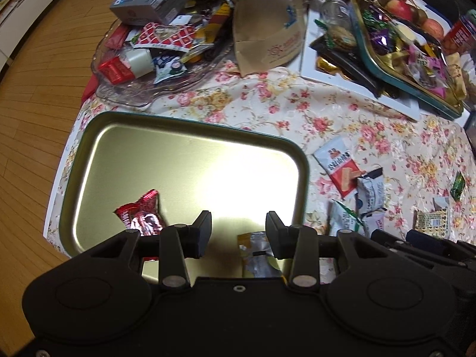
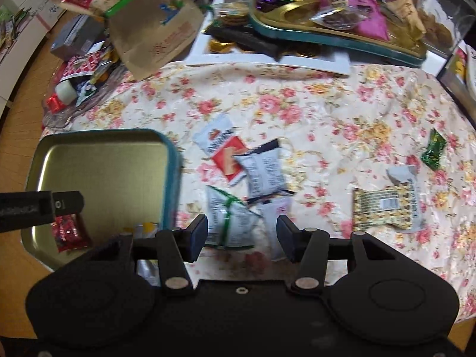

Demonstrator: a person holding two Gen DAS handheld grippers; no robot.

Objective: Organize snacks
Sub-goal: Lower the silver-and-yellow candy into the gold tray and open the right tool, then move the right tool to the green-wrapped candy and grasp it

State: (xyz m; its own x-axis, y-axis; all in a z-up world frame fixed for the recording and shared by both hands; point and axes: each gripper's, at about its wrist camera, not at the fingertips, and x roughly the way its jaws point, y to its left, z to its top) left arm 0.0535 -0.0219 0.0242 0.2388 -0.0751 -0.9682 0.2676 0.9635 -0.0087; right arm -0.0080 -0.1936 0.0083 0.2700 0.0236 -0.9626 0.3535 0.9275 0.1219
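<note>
A gold tin tray (image 1: 190,148) with a teal rim lies on the floral cloth; it also shows in the right wrist view (image 2: 98,160). In it lie a red snack packet (image 1: 142,214) and an orange-silver packet (image 1: 257,251). My left gripper (image 1: 238,232) is open and empty above the tray's near edge. My right gripper (image 2: 241,236) is open and empty above loose packets: a green-striped white packet (image 2: 229,221), a pale packet (image 2: 276,226), a white printed packet (image 2: 266,172) and a red-white wafer packet (image 2: 223,148). The left gripper's finger (image 2: 65,203) shows over the tray.
A yellow patterned packet (image 2: 386,205) and a small green candy (image 2: 433,148) lie to the right. A glass dish (image 1: 125,95) of snacks, a brown paper bag (image 1: 267,35), a white board (image 1: 357,86) and a full teal tray (image 1: 401,80) crowd the far side. Wooden floor lies left.
</note>
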